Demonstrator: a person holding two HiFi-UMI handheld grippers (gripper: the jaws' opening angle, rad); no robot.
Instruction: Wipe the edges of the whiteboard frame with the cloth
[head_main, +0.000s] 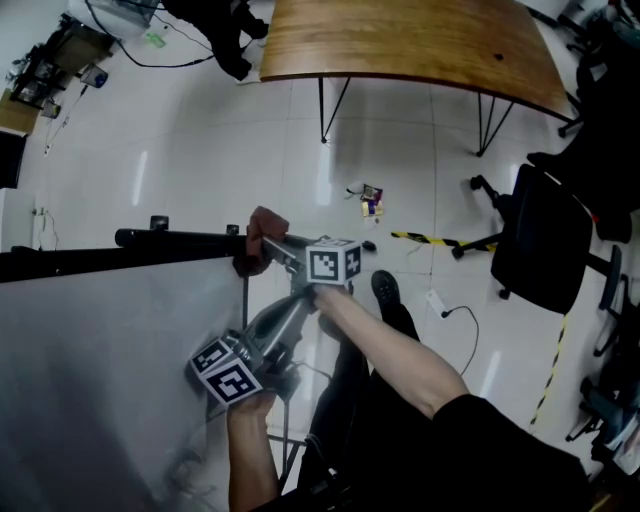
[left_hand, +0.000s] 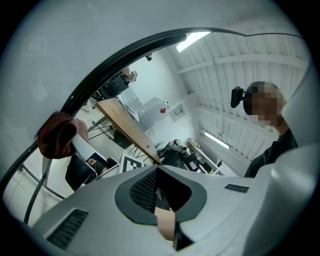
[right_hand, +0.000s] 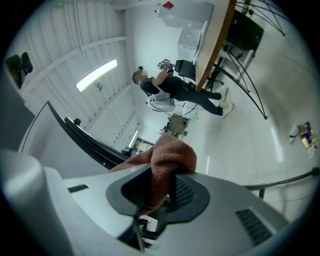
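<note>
Whiteboard (head_main: 100, 380) fills the lower left of the head view, its pale surface tipped away under the camera. Its dark frame (head_main: 100, 262) runs along the top edge to the upper right corner. Around it lies a white tiled floor (head_main: 200, 150). Farther off stand a curved wooden tabletop (head_main: 400, 40) on thin black legs and a black office chair (head_main: 545, 240). A yellow-and-black striped strip (head_main: 425, 240) lies on the tiles between them.

The right tool (head_main: 268, 245) reaches to that corner of the frame, and its jaws are closed tight on the cloth (right_hand: 167, 160). The cloth is reddish-brown terry, bunched up above the pads and resting against the frame corner. The left tool (left_hand: 159, 172) is held lower, near the board's right edge. Its jaw tips meet and nothing is gripped between them. In its view the cloth sits on the curved dark frame at the left.

Each tool's cube bears black-and-white square markers, and these are the only printed patterns that can be made out.
</note>
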